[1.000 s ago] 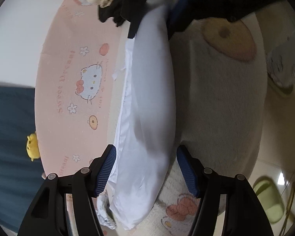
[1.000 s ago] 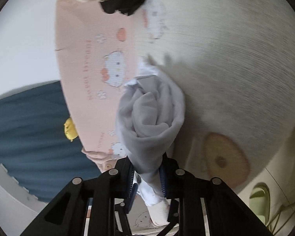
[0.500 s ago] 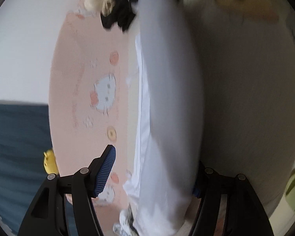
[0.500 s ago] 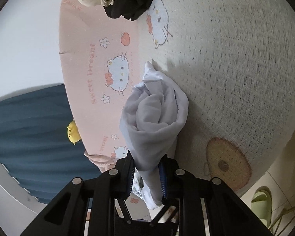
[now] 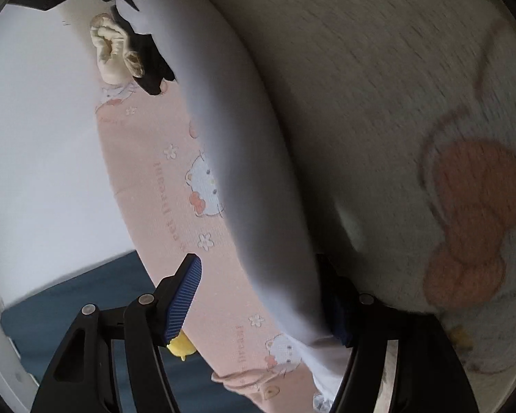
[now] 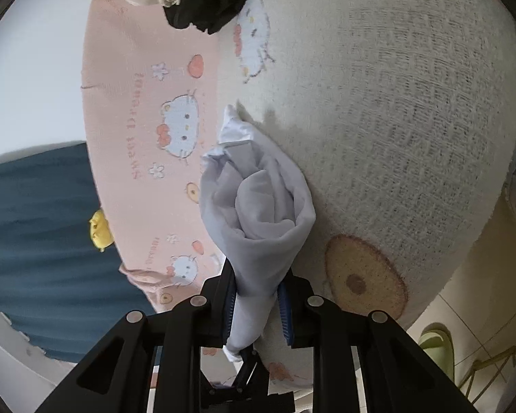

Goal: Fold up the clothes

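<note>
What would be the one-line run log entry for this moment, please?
task: fold clothes | right gripper: shut on grey garment | left gripper: open, garment between its pads, one touching | surface: blanket

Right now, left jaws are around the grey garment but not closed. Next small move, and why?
Probably close the left gripper on the grey garment. Its jaws stand open with the cloth running between them, lying only against the right-side pad. The right gripper already pinches the other end, so a second grip would let both hands stretch it over the blanket.
</note>
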Demonstrator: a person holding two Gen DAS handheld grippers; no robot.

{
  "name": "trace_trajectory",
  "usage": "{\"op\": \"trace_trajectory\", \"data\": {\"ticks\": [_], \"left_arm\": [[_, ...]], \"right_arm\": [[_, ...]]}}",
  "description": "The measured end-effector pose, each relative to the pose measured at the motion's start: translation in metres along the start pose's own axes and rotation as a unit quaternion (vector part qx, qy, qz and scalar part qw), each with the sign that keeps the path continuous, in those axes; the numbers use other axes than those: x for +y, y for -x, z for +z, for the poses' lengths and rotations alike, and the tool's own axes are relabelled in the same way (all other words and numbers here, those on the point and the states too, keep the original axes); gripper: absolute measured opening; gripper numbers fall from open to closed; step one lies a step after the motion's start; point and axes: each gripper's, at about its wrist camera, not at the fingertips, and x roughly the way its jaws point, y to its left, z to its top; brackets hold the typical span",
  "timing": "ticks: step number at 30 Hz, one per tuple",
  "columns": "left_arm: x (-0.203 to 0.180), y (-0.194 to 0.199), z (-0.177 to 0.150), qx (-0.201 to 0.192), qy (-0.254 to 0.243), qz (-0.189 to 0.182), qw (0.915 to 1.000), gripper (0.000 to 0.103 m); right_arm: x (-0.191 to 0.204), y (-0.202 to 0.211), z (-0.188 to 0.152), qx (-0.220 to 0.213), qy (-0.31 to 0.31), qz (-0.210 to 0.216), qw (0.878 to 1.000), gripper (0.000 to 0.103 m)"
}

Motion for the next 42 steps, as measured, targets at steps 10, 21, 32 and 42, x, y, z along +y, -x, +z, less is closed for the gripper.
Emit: {"op": "trace_trajectory", "data": {"ticks": [10,21,32,42], "left_arm": [[0.032,-0.029,0.013,0.019,0.074,-0.142,0.9869,0.034],[0.060,-0.031,0.040,0.021,0.114,-0.184,0.9760,0.021],[0.082,-0.003,0.078,0.042,0.157,-0.187,0.9688,0.021],[0.089,-0.007,0.113,0.049,0.126,-0.143,0.9805,0.032]], "right_arm": [[0.012,-0.012,0.005,-0.041,0.015,-0.020,0.999,0.050],[0.030,-0.004,0.002,-0.063,0.098,-0.124,0.985,0.018],[0.033,0.030,-0.013,-0.059,0.127,-0.174,0.975,0.018],[0.023,0.033,-0.009,-0.045,0.115,-0.169,0.978,0.028]]}}
